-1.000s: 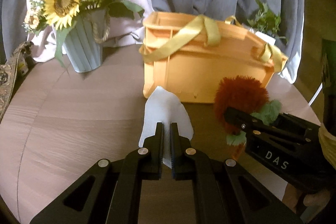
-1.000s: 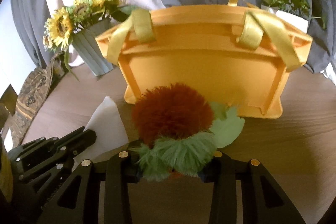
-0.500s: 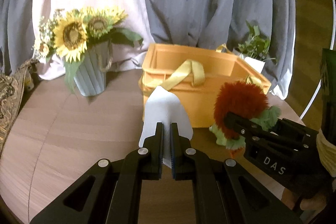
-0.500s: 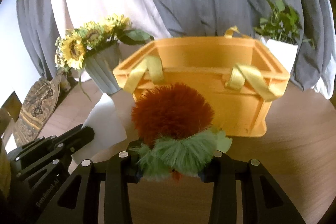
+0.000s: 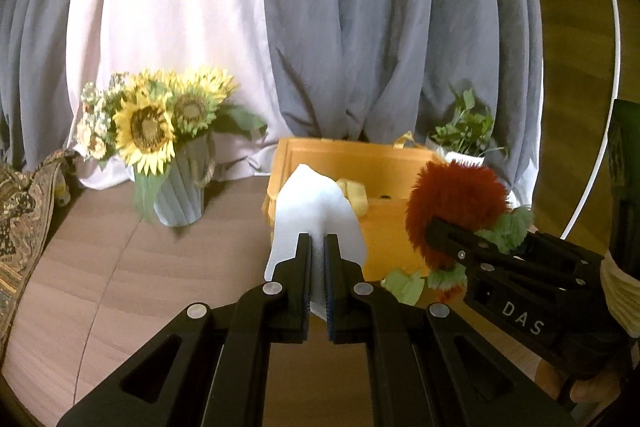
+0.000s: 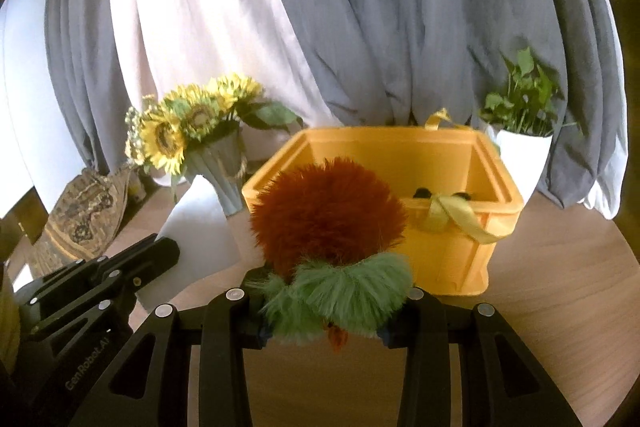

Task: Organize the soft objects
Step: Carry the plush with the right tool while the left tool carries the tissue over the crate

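Note:
My left gripper (image 5: 317,243) is shut on a white cloth (image 5: 316,207), held up in front of the orange basket (image 5: 384,167). My right gripper (image 6: 326,307) is shut on a fluffy plush toy (image 6: 328,211) with a red-brown head and a green ruff, held above the table just before the basket (image 6: 460,227). The plush (image 5: 456,199) and right gripper (image 5: 436,233) also show at the right of the left wrist view. The cloth (image 6: 200,219) and left gripper (image 6: 160,247) show at the left of the right wrist view. The basket's yellow strap (image 6: 456,215) drapes over its near rim.
A vase of sunflowers (image 5: 160,131) stands left of the basket on the round wooden table (image 5: 120,287). A potted green plant (image 6: 520,131) stands behind the basket at right. A patterned cloth (image 5: 20,211) lies at the far left. Grey and white curtains hang behind.
Both grippers have risen with their loads: the basket now sits lower in view and its open inside shows. The cloth and plush are still held.

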